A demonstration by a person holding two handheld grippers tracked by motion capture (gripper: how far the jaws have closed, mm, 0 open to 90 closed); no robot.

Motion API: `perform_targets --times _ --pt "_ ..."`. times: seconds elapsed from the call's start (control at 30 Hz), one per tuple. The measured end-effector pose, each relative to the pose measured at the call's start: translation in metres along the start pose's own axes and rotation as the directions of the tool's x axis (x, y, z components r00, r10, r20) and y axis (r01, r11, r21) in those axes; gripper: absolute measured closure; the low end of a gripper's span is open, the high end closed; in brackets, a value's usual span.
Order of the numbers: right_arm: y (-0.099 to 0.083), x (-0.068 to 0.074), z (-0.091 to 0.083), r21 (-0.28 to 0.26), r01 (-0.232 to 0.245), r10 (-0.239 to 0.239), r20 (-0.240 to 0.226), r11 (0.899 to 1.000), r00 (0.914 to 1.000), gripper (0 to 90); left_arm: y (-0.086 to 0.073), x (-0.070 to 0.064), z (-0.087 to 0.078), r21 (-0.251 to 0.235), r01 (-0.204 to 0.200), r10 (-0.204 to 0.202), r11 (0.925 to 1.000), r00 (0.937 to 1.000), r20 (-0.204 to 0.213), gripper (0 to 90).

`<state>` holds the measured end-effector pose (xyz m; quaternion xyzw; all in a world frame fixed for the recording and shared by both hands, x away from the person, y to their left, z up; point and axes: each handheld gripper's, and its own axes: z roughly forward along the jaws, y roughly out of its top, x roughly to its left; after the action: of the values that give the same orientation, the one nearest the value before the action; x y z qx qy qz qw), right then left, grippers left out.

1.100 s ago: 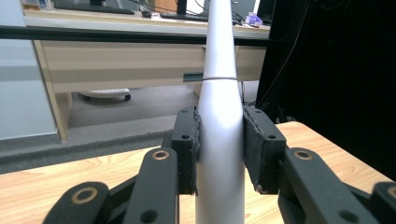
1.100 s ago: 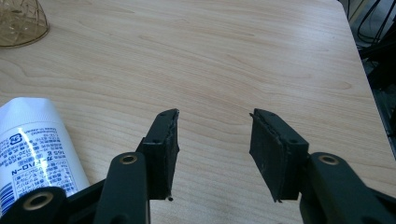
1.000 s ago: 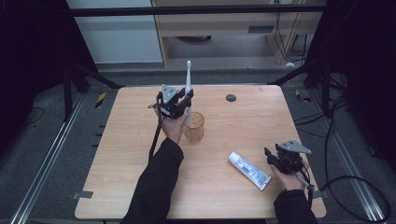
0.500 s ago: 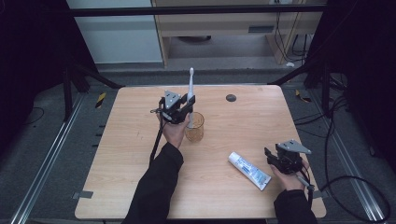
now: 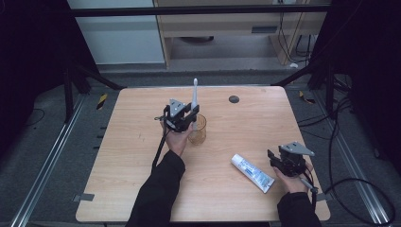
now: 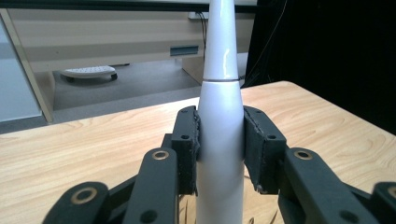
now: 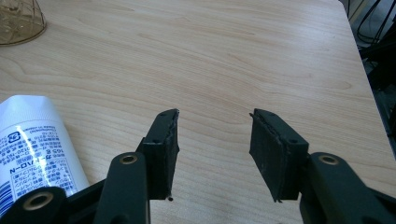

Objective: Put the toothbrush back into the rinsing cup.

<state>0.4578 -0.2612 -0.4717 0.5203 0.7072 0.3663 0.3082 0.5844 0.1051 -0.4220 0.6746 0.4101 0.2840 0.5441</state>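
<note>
My left gripper (image 5: 188,117) is shut on a white toothbrush (image 5: 194,97) and holds it upright over the amber glass cup (image 5: 198,131) near the table's middle. In the left gripper view the white toothbrush handle (image 6: 220,135) is clamped between both pads. A white toothpaste tube (image 5: 252,172) lies flat at the front right. Just right of it rests my right gripper (image 5: 279,163), open and holding nothing. In the right gripper view the tube (image 7: 32,149) lies left of the open gripper (image 7: 212,149), and the cup's base (image 7: 21,21) shows at the top left.
The wooden table (image 5: 123,156) has a small dark round hole (image 5: 233,99) near its far edge. Black frame legs and cables surround the table. A low wooden shelf (image 5: 236,28) stands beyond the far edge.
The left gripper has lowered and shifted slightly right with the toothbrush, bringing it closer over the cup. The right gripper and tube have stayed put.
</note>
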Motion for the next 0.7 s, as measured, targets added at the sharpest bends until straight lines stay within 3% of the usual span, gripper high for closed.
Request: perform_targets --times 0.7 --pt "0.000 0.000 0.000 -0.001 0.007 -0.007 0.002 1.000 1.0000 51.6 -0.017 0.007 -0.008 0.032 -0.001 0.001 0.9995 1.0000 0.004 66.5"
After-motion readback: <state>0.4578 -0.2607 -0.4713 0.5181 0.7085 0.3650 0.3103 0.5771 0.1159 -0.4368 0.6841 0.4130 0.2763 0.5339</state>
